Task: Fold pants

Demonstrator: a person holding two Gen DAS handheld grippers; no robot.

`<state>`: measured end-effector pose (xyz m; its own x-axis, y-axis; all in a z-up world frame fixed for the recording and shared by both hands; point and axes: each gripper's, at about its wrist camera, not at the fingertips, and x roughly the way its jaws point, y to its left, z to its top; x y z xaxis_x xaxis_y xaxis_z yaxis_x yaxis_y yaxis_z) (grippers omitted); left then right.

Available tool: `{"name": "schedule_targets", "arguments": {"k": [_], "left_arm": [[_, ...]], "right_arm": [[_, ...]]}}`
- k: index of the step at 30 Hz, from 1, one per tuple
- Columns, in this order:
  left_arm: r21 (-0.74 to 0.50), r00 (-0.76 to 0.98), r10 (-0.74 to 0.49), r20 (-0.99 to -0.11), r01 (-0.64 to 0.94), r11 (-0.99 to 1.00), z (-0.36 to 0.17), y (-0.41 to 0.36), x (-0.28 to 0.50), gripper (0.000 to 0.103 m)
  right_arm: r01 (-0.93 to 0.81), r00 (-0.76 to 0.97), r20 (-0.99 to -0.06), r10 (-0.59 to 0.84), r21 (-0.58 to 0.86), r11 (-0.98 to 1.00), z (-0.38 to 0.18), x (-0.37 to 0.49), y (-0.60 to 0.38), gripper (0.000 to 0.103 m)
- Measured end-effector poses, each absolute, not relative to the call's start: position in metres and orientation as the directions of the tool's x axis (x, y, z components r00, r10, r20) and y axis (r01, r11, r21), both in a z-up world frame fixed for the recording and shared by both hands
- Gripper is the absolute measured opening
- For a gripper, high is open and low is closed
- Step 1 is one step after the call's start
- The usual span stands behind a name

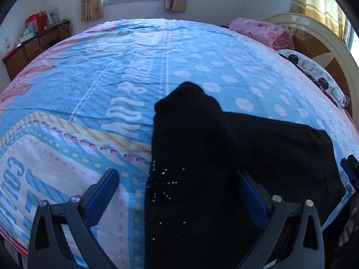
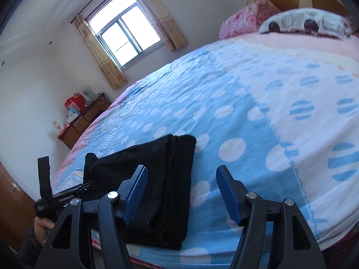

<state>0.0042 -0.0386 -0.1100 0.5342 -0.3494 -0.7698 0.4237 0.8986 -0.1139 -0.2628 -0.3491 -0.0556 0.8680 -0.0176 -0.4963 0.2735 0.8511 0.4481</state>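
left gripper (image 1: 179, 192) jaws wide – right gripper (image 2: 181, 192) jaws apart, empty | black knit pants (image 2: 157, 179) folded

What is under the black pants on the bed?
The black pants lie folded on the blue dotted bedspread, which shows all around them. The patch of bedspread directly beneath is covered, so anything lying there cannot be seen.

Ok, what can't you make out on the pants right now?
- Pants, left wrist view: near end cut off by bottom edge and left gripper frame.
- Layer count: fabric too dark, either view.
- Pants' left part, right wrist view: hidden behind right gripper finger.
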Motion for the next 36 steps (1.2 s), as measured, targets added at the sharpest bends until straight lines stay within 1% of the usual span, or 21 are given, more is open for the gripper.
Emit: {"name": "schedule_targets", "arguments": {"k": [3, 5, 6, 10, 11, 14, 18, 19, 21, 23, 25, 27, 29, 31, 33, 35, 36], "left_arm": [[-0.106, 0.529, -0.349, -0.774, 0.436, 0.894, -0.103, -0.035, -0.003, 0.103], [-0.064, 0.551, -0.347, -0.759, 0.468, 0.881, -0.098, -0.03, -0.015, 0.103], [-0.028, 0.562, -0.338, -0.755, 0.487, 0.873, -0.097, -0.028, -0.023, 0.103], [0.012, 0.556, -0.339, -0.759, 0.533, 0.846, -0.103, -0.018, -0.043, 0.103], [0.017, 0.545, -0.334, -0.769, 0.54, 0.841, -0.106, -0.015, -0.045, 0.103], [0.015, 0.508, -0.314, -0.802, 0.542, 0.84, -0.112, -0.008, -0.047, 0.103], [-0.005, 0.474, -0.307, -0.825, 0.538, 0.843, -0.121, 0.004, -0.053, 0.103], [0.005, 0.481, -0.299, -0.824, 0.535, 0.845, -0.12, 0.006, -0.055, 0.103], [0.028, 0.509, -0.294, -0.809, 0.534, 0.845, -0.115, 0.014, -0.058, 0.103], [0.032, 0.531, -0.305, -0.791, 0.533, 0.845, -0.106, 0.021, -0.06, 0.103], [0.013, 0.549, -0.331, -0.767, 0.53, 0.848, -0.095, 0.027, -0.057, 0.103], [-0.015, 0.57, -0.361, -0.738, 0.521, 0.854, -0.082, 0.029, -0.053, 0.103], [-0.022, 0.595, -0.375, -0.711, 0.513, 0.858, -0.07, 0.025, -0.045, 0.103], [0.014, 0.628, -0.362, -0.688, 0.511, 0.859, -0.063, 0.015, -0.039, 0.103], [0.046, 0.649, -0.33, -0.686, 0.491, 0.87, -0.06, 0.004, -0.032, 0.103], [0.005, 0.624, -0.357, -0.695, 0.501, 0.865, -0.063, -0.003, -0.027, 0.103], [-0.007, 0.618, -0.372, -0.693, 0.51, 0.86, -0.066, -0.008, -0.027, 0.102]], "right_arm": [[0.271, 0.875, -0.48, -0.062, 0.381, 0.884, -0.044, -0.27, -0.342, 0.065], [0.232, 0.879, -0.474, -0.05, 0.335, 0.913, -0.036, -0.273, -0.331, 0.065], [0.213, 0.873, -0.485, -0.053, 0.281, 0.936, -0.033, -0.274, -0.321, 0.065], [0.179, 0.831, -0.544, -0.12, 0.057, 0.982, -0.036, -0.281, -0.288, 0.065], [0.179, 0.808, -0.572, -0.142, 0.009, 0.984, -0.04, -0.279, -0.283, 0.065], [0.182, 0.738, -0.647, -0.19, -0.079, 0.98, -0.057, -0.274, -0.278, 0.065], [0.163, 0.663, -0.732, -0.156, -0.062, 0.985, -0.075, -0.272, -0.281, 0.065], [0.168, 0.656, -0.738, -0.158, -0.061, 0.984, -0.076, -0.275, -0.281, 0.065], [0.166, 0.687, -0.709, -0.16, -0.061, 0.984, -0.069, -0.284, -0.279, 0.065], [0.163, 0.74, -0.658, -0.142, -0.029, 0.986, -0.057, -0.292, -0.28, 0.065], [0.167, 0.787, -0.611, -0.09, 0.07, 0.984, -0.047, -0.295, -0.292, 0.065], [0.163, 0.82, -0.572, -0.016, 0.206, 0.965, -0.04, -0.295, -0.309, 0.065], [0.18, 0.838, -0.546, 0.008, 0.29, 0.94, -0.037, -0.29, -0.322, 0.065], [0.199, 0.84, -0.542, -0.009, 0.293, 0.935, -0.033, -0.278, -0.328, 0.065], [0.178, 0.851, -0.525, -0.002, 0.284, 0.942, -0.026, -0.267, -0.323, 0.065], [0.124, 0.864, -0.5, 0.054, 0.316, 0.941, -0.016, -0.253, -0.314, 0.064], [0.087, 0.868, -0.489, 0.089, 0.325, 0.942, -0.012, -0.247, -0.31, 0.058]]}}
